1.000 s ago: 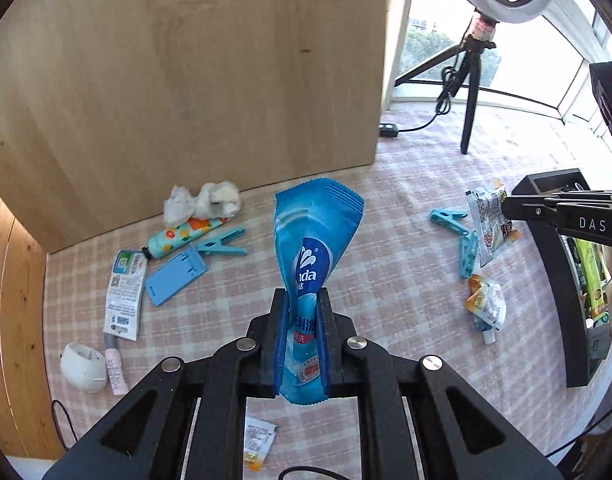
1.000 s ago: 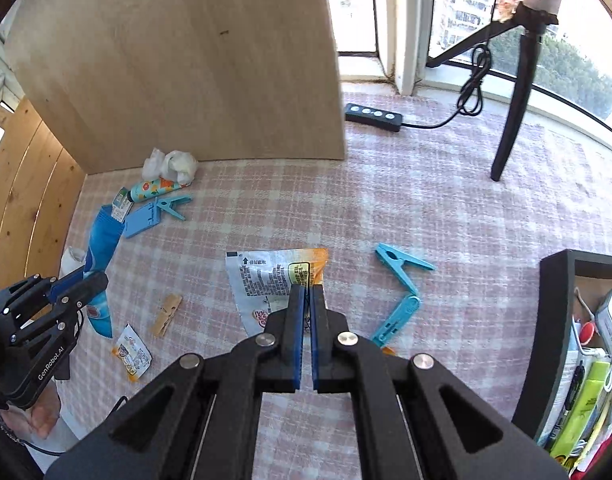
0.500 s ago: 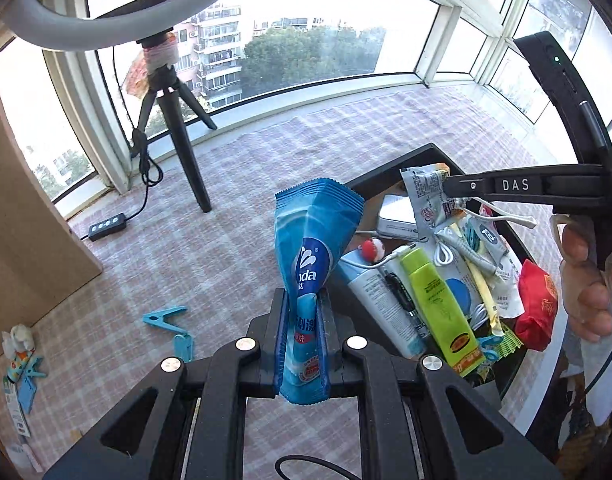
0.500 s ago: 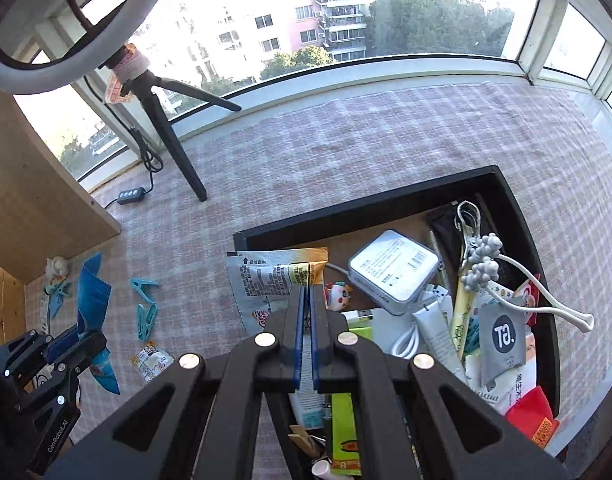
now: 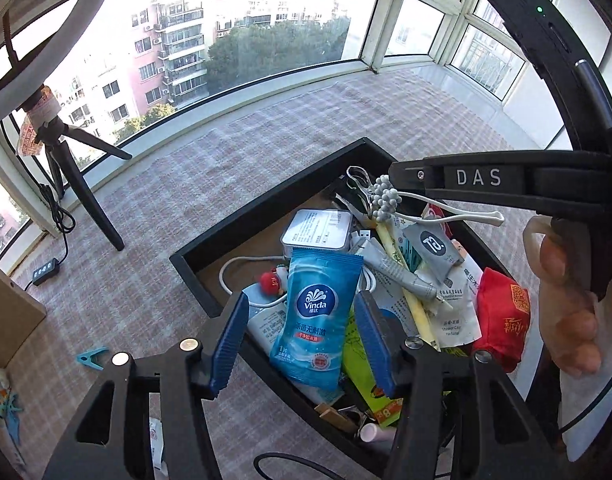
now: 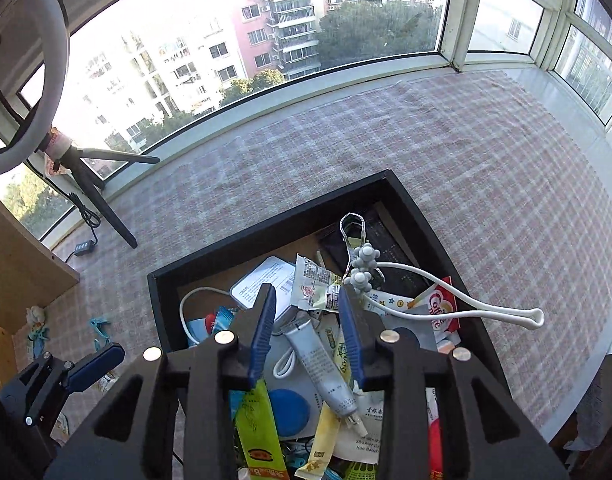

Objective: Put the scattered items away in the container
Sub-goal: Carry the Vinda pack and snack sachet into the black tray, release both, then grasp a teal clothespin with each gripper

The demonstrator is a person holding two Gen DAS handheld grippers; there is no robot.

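Glossy blue tissue packet (image 5: pixel 316 312) between opening ribbed left gripper (image 5: pixel 301 338) pads, over black container (image 5: pixel 265 204).

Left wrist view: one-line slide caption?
Left gripper opening, releasing a blue wipes packet over the full black tray.

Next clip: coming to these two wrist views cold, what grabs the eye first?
The blue Vinda wipes packet stands out, sitting between the opening fingers of the left gripper above the crammed black container. In the right wrist view, a printed sachet lies between the right gripper's opening fingers over the same clutter. A blue clothespin remains outside on the checked cloth.
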